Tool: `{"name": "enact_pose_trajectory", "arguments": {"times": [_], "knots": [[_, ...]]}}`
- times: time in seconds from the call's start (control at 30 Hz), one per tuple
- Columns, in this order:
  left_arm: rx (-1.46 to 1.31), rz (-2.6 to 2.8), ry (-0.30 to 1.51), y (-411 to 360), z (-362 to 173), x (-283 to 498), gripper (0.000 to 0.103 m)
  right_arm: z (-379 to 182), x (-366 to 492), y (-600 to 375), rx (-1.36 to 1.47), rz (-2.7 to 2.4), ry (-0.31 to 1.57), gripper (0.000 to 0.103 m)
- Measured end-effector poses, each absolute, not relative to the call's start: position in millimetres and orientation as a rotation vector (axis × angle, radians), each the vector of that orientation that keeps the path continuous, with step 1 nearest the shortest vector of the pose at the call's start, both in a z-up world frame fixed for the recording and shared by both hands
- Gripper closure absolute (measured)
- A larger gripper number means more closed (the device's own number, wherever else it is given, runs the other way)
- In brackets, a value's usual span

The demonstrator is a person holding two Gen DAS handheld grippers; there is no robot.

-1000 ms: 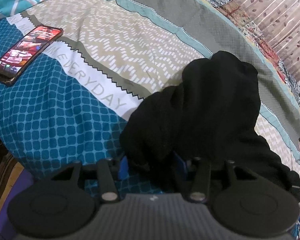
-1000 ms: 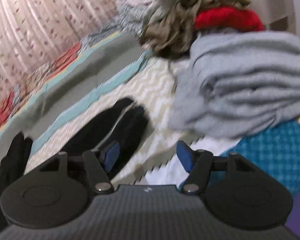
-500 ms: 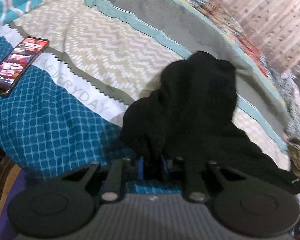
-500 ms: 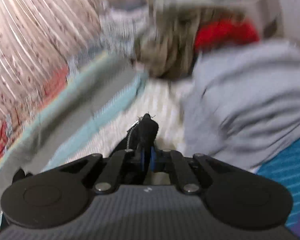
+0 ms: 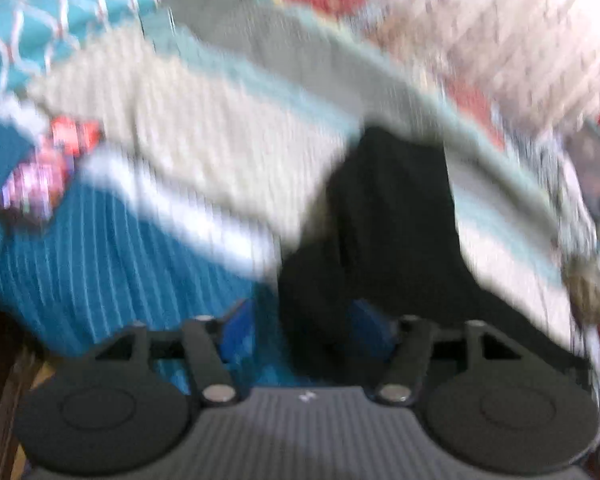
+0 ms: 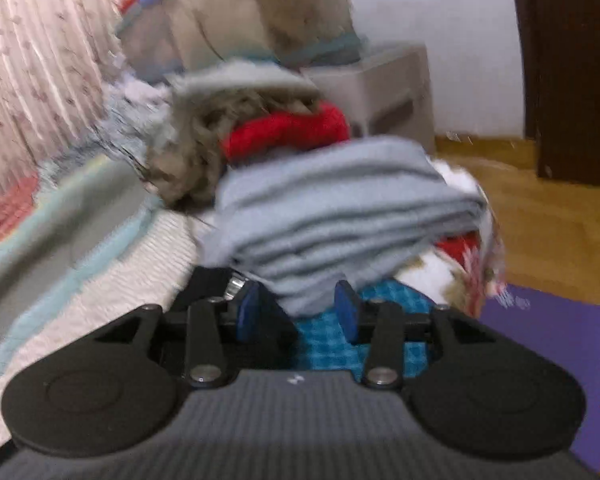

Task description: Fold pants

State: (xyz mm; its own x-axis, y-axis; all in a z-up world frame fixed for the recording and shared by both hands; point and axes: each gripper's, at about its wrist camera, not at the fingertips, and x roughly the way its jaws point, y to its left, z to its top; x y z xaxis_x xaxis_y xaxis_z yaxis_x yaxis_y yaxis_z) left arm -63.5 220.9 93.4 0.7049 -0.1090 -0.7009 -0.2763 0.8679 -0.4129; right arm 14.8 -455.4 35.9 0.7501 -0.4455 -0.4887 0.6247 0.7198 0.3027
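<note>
Black cloth is what we see first: the pants (image 5: 392, 232) lie bunched on the patterned bedspread (image 5: 204, 136), rising in a hump just ahead of the left gripper (image 5: 304, 320). Its blue pads stand apart, and a fold of the pants sits between them, nearer the right pad; the blur keeps us from telling whether that pad touches the cloth. We read the left gripper as released, its jaws having just been opening. Half a second ago those pads were pinched close on the same fold.

In the right wrist view, the right gripper (image 6: 298, 312) also has its pads spread, having just been opening. A dark edge of the pants (image 6: 268, 328), with a small metal piece, lies at the left pad; we cannot tell whether it hangs on that pad. Half a second ago these pads were clamped together on a black tip of cloth.

We find no container here. A phone (image 5: 40, 176) lies on the bedspread at the left, and a folded grey blanket (image 6: 340, 216) sits beyond the right gripper with red cloth (image 6: 288, 132) behind it.
</note>
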Motion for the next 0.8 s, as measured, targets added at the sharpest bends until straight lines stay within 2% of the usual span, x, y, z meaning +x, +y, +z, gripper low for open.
{"name": "enact_pose_trajectory", "arguments": {"times": [0.03,0.07,0.1,0.13,0.3,0.43,0.47,0.57,0.63,0.8], "knots": [[-0.507,0.117,0.766,225.5,102.3,-45.3,0.036,39.7,20.7,-443.9,0.458,-0.559,0.398,0.057],[-0.472,0.126,0.740,226.6,110.9,-21.7,0.029,43.0,30.0,-430.1,0.442,-0.492,0.405,0.057],[-0.432,0.120,0.713,224.6,116.5,2.1,0.018,45.4,39.7,-418.9,0.432,-0.430,0.417,0.057],[-0.391,0.112,0.690,220.4,120.9,27.8,0.014,45.3,48.4,-405.1,0.426,-0.366,0.431,0.057],[-0.311,0.043,0.726,174.9,109.0,171.1,0.013,31.9,90.6,-341.5,0.448,-0.044,0.535,0.057],[-0.229,0.071,0.831,134.4,66.6,260.5,0.012,25.3,120.0,-308.8,0.439,0.116,0.625,0.059],[-0.221,0.088,0.854,131.1,55.6,269.9,0.015,25.7,124.0,-303.8,0.436,0.139,0.638,0.059],[-0.232,0.068,0.939,125.5,28.1,300.2,0.083,29.8,151.7,-294.5,0.413,0.195,0.663,0.059],[-0.242,0.066,0.899,129.1,36.6,288.3,0.091,32.4,182.6,-291.7,0.391,0.238,0.681,0.060],[-0.462,0.030,0.684,190.5,79.0,188.5,0.091,33.0,261.4,-262.9,0.359,0.344,0.707,0.059]]}}
